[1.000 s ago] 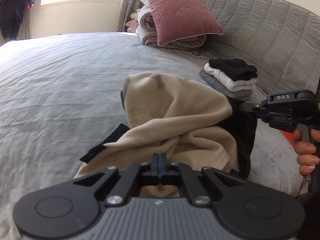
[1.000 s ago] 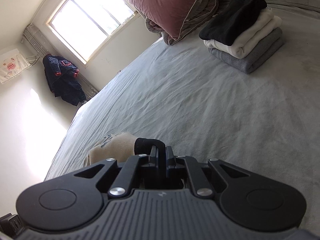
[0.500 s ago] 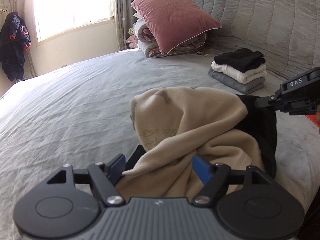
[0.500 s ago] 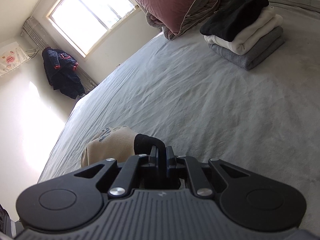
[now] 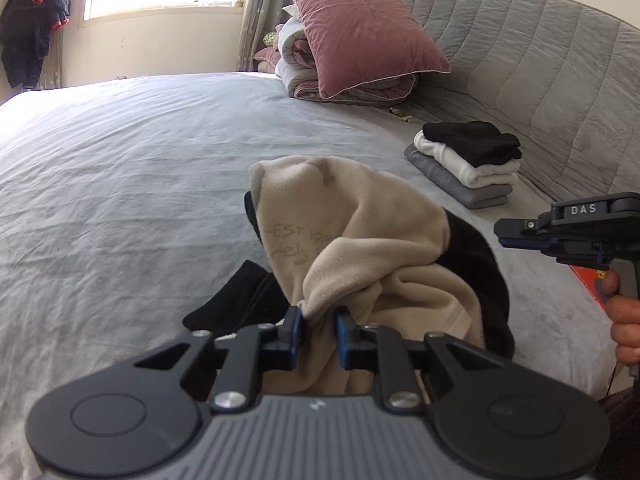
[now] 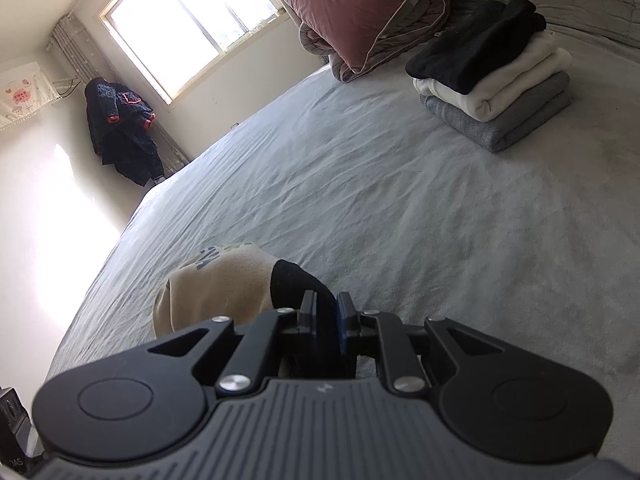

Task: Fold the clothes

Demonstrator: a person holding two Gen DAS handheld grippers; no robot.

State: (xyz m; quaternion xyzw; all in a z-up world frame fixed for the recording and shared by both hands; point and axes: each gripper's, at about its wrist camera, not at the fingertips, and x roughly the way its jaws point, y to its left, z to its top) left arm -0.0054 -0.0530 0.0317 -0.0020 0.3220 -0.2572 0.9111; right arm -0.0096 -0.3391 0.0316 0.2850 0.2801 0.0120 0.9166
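The left tool (image 5: 318,330) has just been closing and now pinches a fold of the beige garment (image 5: 360,248), which lies bunched with black fabric on the grey bed (image 5: 120,168). The right tool (image 6: 326,316) has just been easing wider, its jaws narrowly parted around the garment's black edge (image 6: 298,286). A folded stack (image 5: 466,162) sits well apart by the headboard (image 5: 540,64).

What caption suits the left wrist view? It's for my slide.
Left gripper pinching a beige garment on the bed, folded stack behind.
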